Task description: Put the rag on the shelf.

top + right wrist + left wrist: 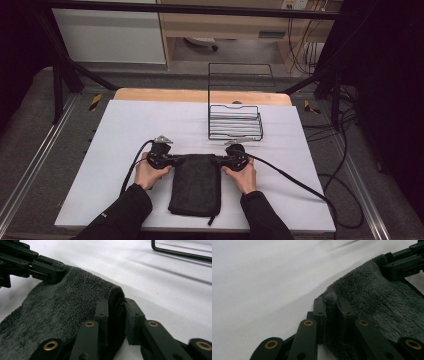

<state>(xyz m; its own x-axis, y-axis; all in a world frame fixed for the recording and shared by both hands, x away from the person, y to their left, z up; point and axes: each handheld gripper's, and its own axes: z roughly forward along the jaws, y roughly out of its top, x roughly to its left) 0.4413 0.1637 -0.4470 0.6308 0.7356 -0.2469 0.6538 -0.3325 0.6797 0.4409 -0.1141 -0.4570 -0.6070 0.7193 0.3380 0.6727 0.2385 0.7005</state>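
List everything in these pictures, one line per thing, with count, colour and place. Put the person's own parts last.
towel: one, dark grey, folded flat on the near middle of the table, its far corners pinched by the two tools.
wire rack: one, black, on the table's far right part, with a tall wire frame rising behind it.
table cover: one, white, spread over the table.
table: one, light wood, its far edge bare past the cover.
cables: several, black, on the floor at right.
left tool: one, black, shut on the towel's far left corner.
right tool: one, black, shut on the towel's far right corner.
hands: two, in black sleeves, one on each tool.
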